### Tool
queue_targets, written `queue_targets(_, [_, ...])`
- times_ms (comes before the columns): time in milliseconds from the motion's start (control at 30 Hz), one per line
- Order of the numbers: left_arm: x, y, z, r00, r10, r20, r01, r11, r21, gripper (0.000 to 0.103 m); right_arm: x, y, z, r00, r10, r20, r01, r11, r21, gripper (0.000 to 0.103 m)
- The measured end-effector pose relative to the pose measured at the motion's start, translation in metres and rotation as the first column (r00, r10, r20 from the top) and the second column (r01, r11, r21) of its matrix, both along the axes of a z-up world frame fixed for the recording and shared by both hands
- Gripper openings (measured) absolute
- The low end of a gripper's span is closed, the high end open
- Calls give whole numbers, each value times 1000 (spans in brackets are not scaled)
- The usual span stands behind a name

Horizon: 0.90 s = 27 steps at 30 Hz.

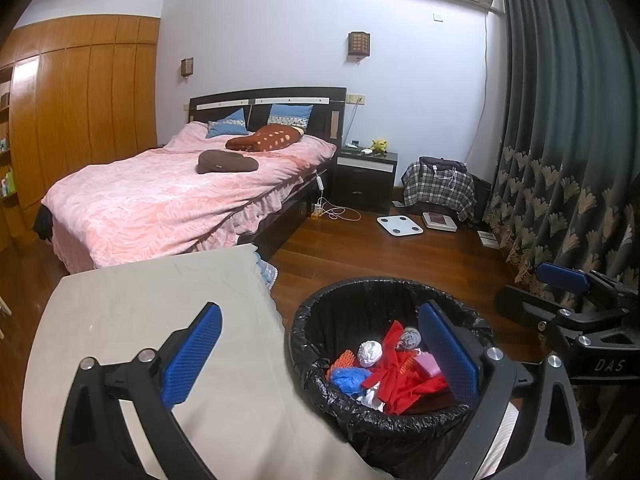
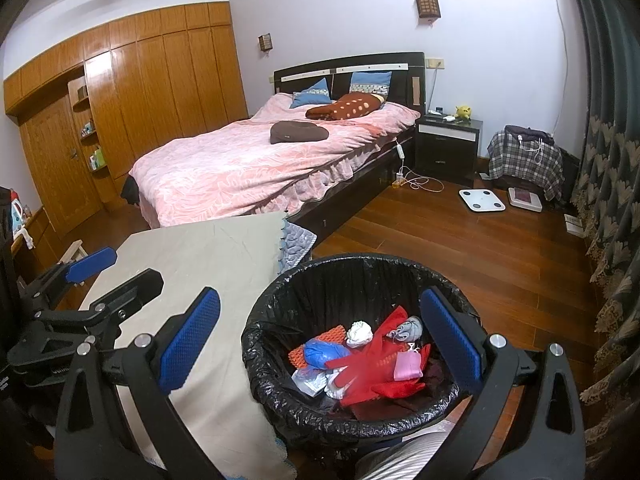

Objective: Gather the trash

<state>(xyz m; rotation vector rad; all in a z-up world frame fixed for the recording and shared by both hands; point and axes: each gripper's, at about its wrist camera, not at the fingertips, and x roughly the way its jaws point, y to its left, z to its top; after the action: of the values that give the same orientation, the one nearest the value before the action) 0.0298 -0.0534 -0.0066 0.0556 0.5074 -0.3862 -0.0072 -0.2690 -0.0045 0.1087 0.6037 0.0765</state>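
A round bin with a black liner (image 1: 308,312) (image 2: 256,320) stands on the wooden floor against a cloth-covered table. Inside lie a red cloth (image 1: 394,376) (image 2: 368,360), a blue bag (image 1: 348,378) (image 2: 320,354), a white crumpled wad (image 1: 370,352) (image 2: 359,333), orange mesh (image 2: 328,338) and a pink piece (image 2: 408,364). My left gripper (image 1: 320,352) hovers open above the bin's near left rim, nothing between its blue pads. My right gripper (image 2: 320,342) is open and empty over the bin. Each gripper shows in the other's view: the right gripper (image 1: 540,290), the left gripper (image 2: 112,274).
The table under a beige cloth (image 1: 160,300) (image 2: 192,256) sits left of the bin. Beyond is a bed with a pink cover (image 1: 168,192), a dark nightstand (image 1: 366,176), a white scale (image 1: 399,225) and cables on the floor. Dark curtains (image 1: 560,140) hang at right.
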Motion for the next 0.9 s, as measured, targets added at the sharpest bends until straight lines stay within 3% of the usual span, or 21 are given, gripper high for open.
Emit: queue_targets(900, [0, 0, -1, 1000, 3, 0, -3, 1000, 1, 97, 0, 2, -3, 1000, 0, -3, 0, 1000, 1, 98])
